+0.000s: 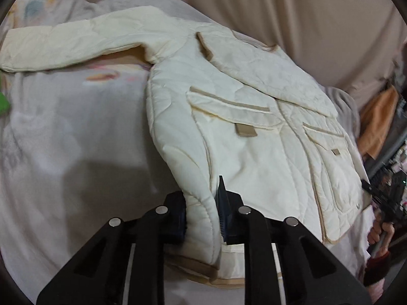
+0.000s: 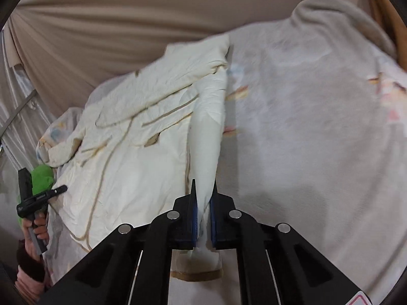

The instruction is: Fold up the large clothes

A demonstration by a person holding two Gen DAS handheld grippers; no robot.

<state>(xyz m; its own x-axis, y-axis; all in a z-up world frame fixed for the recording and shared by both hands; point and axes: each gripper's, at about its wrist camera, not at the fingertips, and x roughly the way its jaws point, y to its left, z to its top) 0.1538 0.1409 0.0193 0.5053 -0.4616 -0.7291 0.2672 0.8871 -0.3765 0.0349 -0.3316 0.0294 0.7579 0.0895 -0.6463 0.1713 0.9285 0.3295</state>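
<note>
A cream quilted jacket (image 1: pixel 254 152) with tan trim lies front up on a bed. One sleeve (image 1: pixel 63 48) stretches out to the left, and the other sleeve (image 1: pixel 267 76) lies folded across the chest. My left gripper (image 1: pixel 201 213) is shut on the padded bottom corner of the jacket's near side, with the fabric bulging between the pads. In the right wrist view the jacket (image 2: pixel 132 165) spreads to the left. There my right gripper (image 2: pixel 203 203) is shut on a raised fold of the jacket's other bottom edge.
A pale printed blanket (image 1: pixel 76 139) covers the bed on both sides of the jacket (image 2: pixel 305 139). Beige curtains (image 1: pixel 279 5) hang behind. A green thing (image 2: pixel 42 178) lies by the far sleeve. An orange cloth (image 1: pixel 379 122) and clutter are at the right.
</note>
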